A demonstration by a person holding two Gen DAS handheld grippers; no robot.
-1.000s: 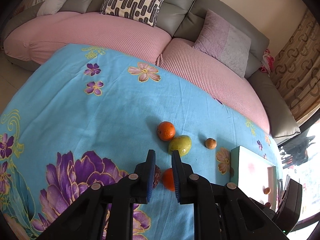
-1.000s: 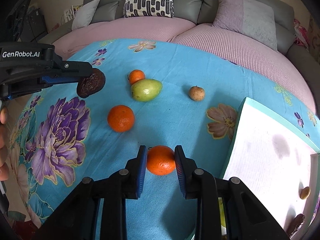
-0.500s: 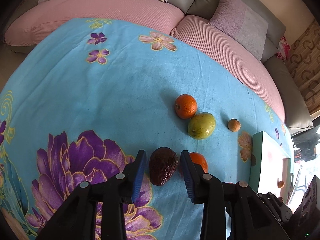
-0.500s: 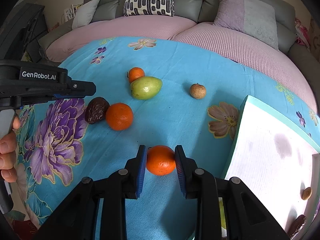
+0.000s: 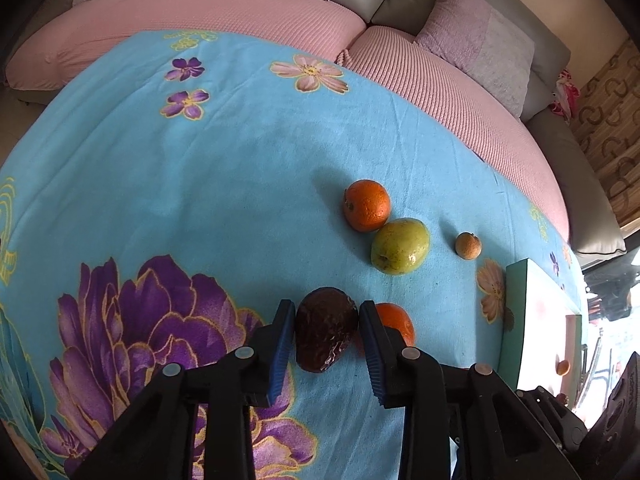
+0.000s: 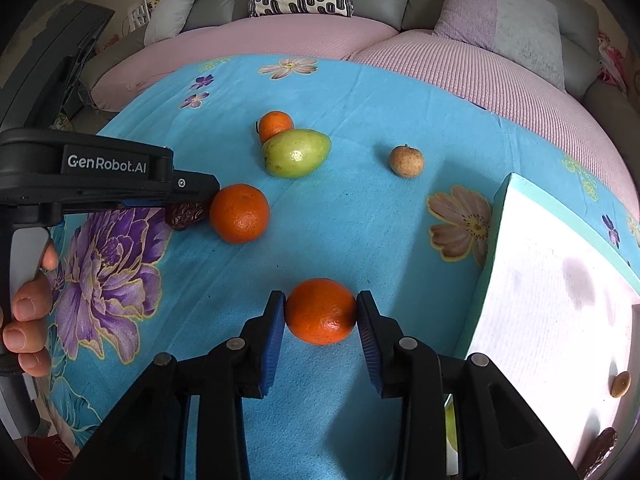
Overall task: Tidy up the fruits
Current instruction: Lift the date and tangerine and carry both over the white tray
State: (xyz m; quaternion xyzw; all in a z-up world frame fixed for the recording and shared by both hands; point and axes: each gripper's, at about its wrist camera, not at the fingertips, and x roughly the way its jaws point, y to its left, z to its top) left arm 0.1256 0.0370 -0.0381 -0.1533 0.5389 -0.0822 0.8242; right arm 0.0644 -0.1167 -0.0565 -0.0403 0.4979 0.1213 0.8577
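A dark wrinkled fruit lies on the blue flowered cloth between the fingers of my left gripper. The jaws are closing and stand just off its sides. An orange sits right behind the right finger. In the right wrist view, another orange rests on the cloth inside my right gripper. Its jaws are opening and the pads are barely clear of the peel. The dark fruit shows under the left gripper, touching an orange.
Farther back lie an orange, a green fruit and a small brown fruit. A teal tray with a white inside stands at the right, holding small fruits. A pink and grey sofa rings the table. A hand grips the left handle.
The left gripper came down with the dark fruit, set it on the cloth beside an orange and spread its jaws. The right gripper's jaws widened slightly around its orange.
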